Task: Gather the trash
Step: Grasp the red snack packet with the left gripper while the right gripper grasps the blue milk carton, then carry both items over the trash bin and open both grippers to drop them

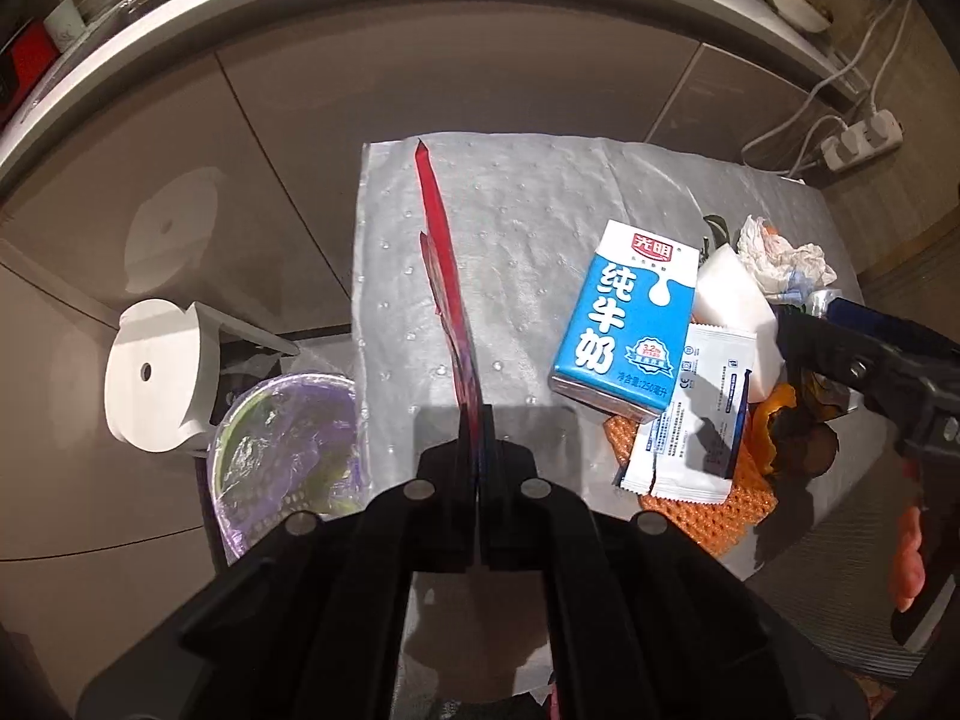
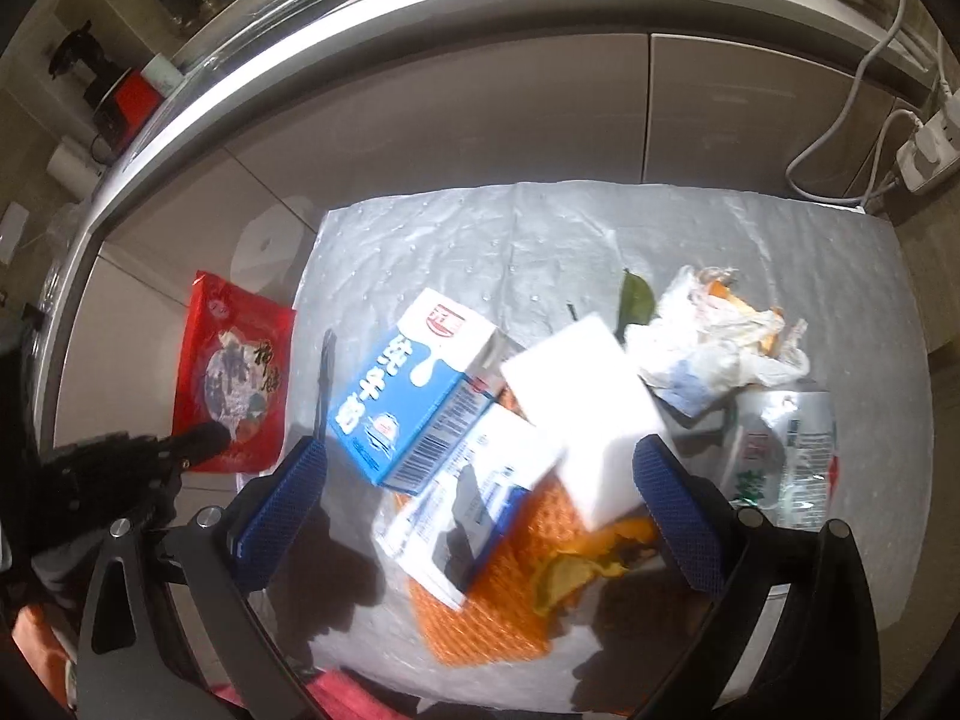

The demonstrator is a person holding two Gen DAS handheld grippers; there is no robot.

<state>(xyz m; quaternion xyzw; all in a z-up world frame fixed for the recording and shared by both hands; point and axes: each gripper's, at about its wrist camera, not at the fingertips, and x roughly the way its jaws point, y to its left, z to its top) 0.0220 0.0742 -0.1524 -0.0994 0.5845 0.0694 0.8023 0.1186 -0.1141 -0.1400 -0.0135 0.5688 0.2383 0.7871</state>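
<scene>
My left gripper (image 1: 480, 420) is shut on a flat red snack wrapper (image 1: 447, 276), held edge-on above the left part of the grey mat (image 1: 510, 210). The wrapper also shows in the right wrist view (image 2: 234, 372), left of the mat. My right gripper (image 2: 480, 468) is open above a trash pile: a blue milk carton (image 2: 414, 384), a white foam block (image 2: 585, 408), a white sachet (image 2: 474, 498), orange foam netting (image 2: 480, 606), crumpled tissue (image 2: 714, 348) and a crushed can (image 2: 780, 450). The carton (image 1: 624, 318) and sachet (image 1: 690, 414) show in the left view.
A bin lined with a purple bag (image 1: 288, 450) stands on the floor left of the mat, beside a white stand (image 1: 156, 372). Cabinet doors (image 2: 480, 120) run behind. A power strip with cables (image 2: 924, 150) lies at the far right.
</scene>
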